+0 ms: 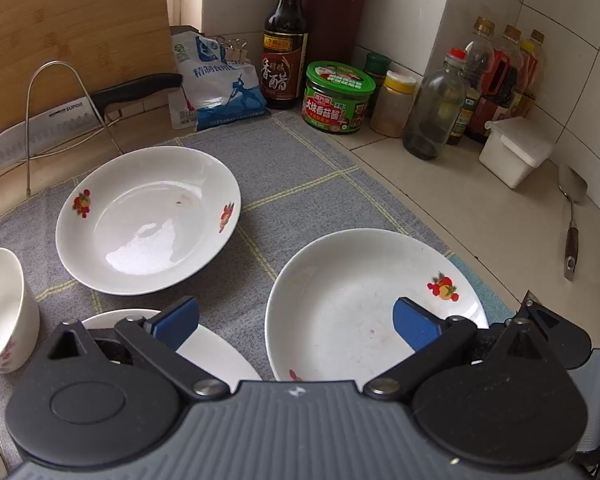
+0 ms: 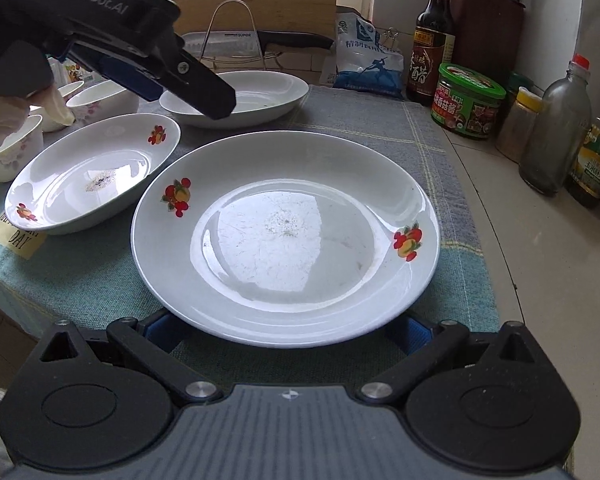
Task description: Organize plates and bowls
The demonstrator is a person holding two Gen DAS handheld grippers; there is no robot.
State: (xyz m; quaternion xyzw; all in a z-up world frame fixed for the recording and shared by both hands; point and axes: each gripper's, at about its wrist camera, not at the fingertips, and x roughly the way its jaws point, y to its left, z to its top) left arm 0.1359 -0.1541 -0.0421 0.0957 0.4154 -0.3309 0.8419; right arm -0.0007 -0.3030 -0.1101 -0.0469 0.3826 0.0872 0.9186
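Three white plates with fruit prints lie on a grey-blue cloth (image 2: 380, 120). The near plate (image 2: 286, 236) lies just in front of my right gripper (image 2: 288, 330), which is open with its blue pads at the plate's near rim. The same plate (image 1: 372, 304) shows in the left wrist view. A second plate (image 2: 88, 172) lies to the left and a third plate (image 1: 148, 220) at the back. My left gripper (image 1: 296, 320) is open and empty above the plates. Small white bowls (image 2: 12, 152) stand at the left, and one bowl (image 1: 0, 312) shows in the left wrist view.
A knife (image 1: 80, 108) rests in a wire rack (image 1: 60, 100) against a wooden board. A salt bag (image 1: 220, 80), vinegar bottle (image 1: 286, 40), green jar (image 1: 338, 98), several bottles and a white box (image 1: 514, 152) line the tiled wall. A spoon (image 1: 572, 216) lies at the right.
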